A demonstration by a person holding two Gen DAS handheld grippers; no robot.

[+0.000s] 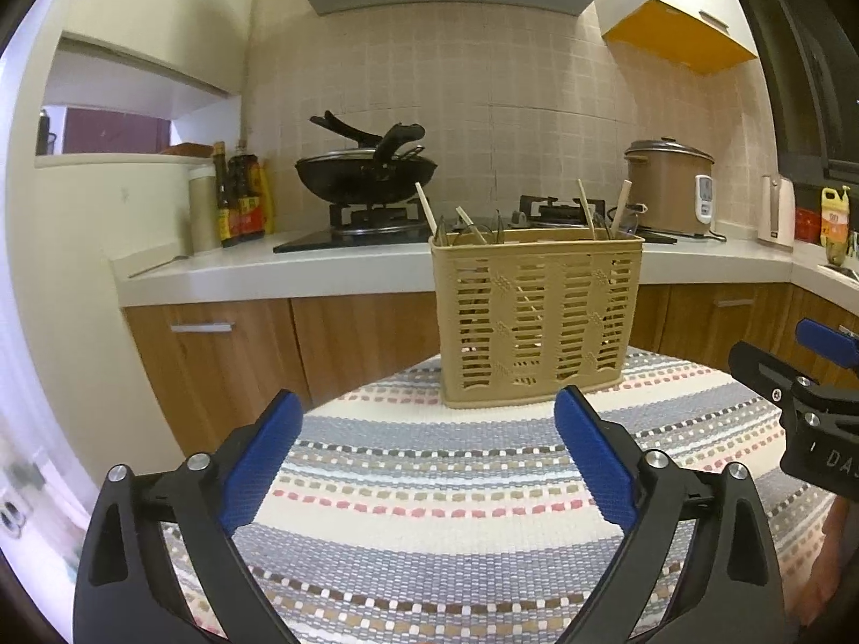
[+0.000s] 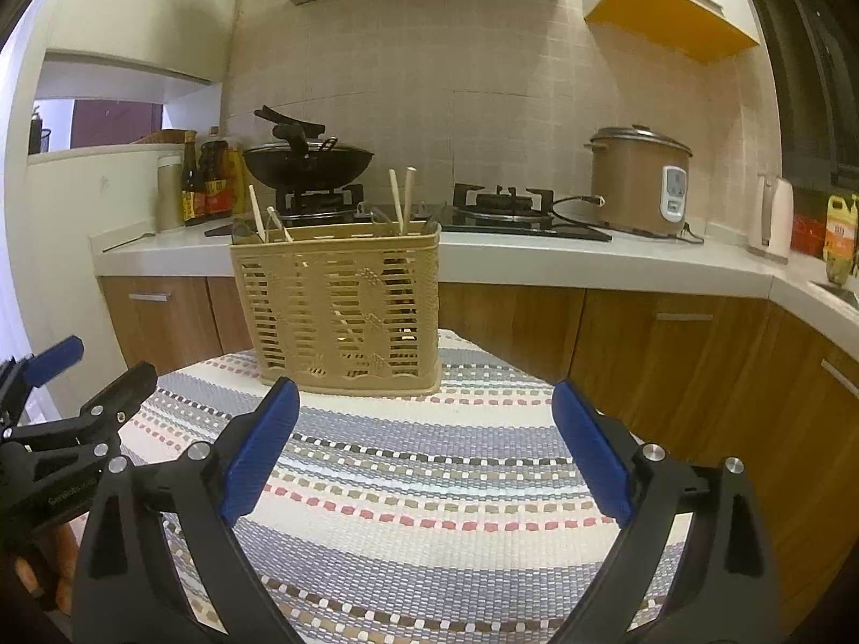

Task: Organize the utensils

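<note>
A tan slatted utensil basket [image 1: 537,316] stands upright at the far end of a striped woven cloth [image 1: 440,488]. Pale wooden chopsticks [image 1: 427,209] and thin dark utensil ends poke out of its top. My left gripper [image 1: 427,413] hovers over the cloth just short of the basket, jaws wide open, nothing between the blue pads [image 1: 257,461]. In the right wrist view the same basket [image 2: 338,311] sits left of centre, with chopsticks [image 2: 401,198] sticking up. My right gripper [image 2: 424,402] is open and empty over the cloth [image 2: 429,494]. Each gripper shows at the edge of the other's view.
Behind the cloth-covered table runs a white kitchen counter [image 1: 279,273] with wooden cabinets below. On it are a gas hob with a black wok [image 1: 365,172], sauce bottles [image 1: 239,198], a brown rice cooker [image 2: 639,182] and a yellow oil jug [image 2: 840,239].
</note>
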